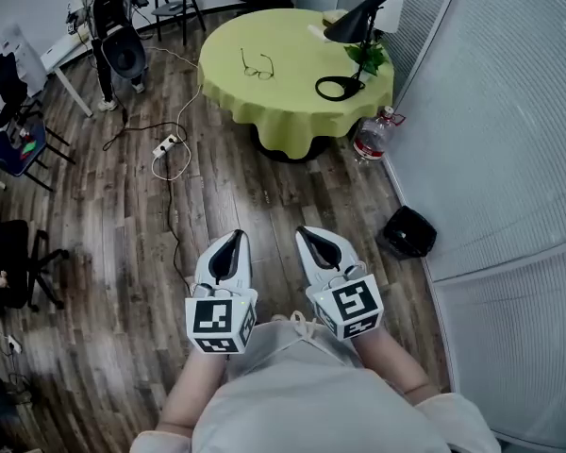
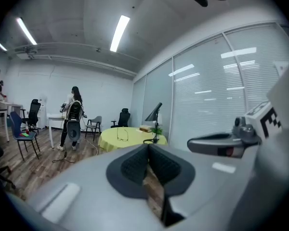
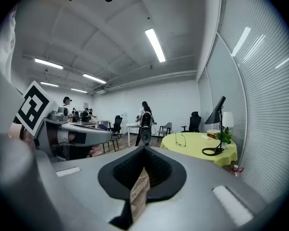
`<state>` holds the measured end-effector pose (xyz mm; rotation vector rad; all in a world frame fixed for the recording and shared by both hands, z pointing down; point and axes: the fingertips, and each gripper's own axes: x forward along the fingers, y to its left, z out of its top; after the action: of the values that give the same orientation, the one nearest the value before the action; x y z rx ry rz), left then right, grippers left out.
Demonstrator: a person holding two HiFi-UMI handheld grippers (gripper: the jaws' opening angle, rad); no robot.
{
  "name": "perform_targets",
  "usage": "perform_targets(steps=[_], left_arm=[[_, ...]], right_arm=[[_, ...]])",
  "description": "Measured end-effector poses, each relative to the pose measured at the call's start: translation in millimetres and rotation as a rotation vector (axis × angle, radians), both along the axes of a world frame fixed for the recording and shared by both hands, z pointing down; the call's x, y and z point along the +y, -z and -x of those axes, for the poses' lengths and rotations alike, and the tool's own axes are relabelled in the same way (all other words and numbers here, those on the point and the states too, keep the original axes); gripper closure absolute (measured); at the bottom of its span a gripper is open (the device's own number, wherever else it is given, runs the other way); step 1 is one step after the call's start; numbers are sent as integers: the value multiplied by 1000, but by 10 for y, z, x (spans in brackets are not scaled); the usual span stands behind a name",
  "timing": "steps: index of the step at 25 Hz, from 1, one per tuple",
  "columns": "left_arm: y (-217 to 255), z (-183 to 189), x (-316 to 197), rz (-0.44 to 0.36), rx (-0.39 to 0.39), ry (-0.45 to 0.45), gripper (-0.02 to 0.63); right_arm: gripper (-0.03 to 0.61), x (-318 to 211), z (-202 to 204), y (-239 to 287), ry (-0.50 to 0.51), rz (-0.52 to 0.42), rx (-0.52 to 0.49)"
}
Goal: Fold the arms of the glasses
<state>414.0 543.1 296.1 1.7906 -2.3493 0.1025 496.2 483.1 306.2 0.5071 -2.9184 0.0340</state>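
A pair of thin dark-framed glasses (image 1: pixel 257 66) lies with its arms unfolded on the round table with a yellow-green cloth (image 1: pixel 292 102), far ahead of me. The glasses (image 2: pixel 122 134) show small in the left gripper view, and the glasses (image 3: pixel 180 140) also in the right gripper view. My left gripper (image 1: pixel 236 236) and right gripper (image 1: pixel 304 231) are held side by side close to my body over the wooden floor. Both are shut with nothing between their jaws.
A black desk lamp (image 1: pixel 354 36), a small green plant (image 1: pixel 368 58) and a book stand on the table's right side. A water bottle (image 1: pixel 371 138) and a black bin (image 1: pixel 407 231) sit by the blinds. Cables and a power strip (image 1: pixel 166 145) lie on the floor; a person (image 1: pixel 108 26) and chairs are at far left.
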Motion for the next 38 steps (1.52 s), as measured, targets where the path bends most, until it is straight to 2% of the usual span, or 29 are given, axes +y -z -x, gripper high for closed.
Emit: perform_targets(steps=[8, 14, 22, 32, 38], left_arm=[[-239, 207, -60, 50, 23, 12, 607], [-426, 857, -214, 71, 79, 46, 607], [-396, 2218, -558, 80, 124, 47, 607], [-266, 4202, -814, 82, 109, -6, 607], [-416, 5007, -922, 118, 121, 1, 607]], right_arm=[[580, -145, 152, -300, -11, 75, 41], [580, -356, 722, -477, -2, 100, 84], [580, -750, 1935, -468, -38, 108, 115], [580, -1098, 3718, -350, -127, 94, 136], [579, -1266, 4429, -482, -146, 126, 150]])
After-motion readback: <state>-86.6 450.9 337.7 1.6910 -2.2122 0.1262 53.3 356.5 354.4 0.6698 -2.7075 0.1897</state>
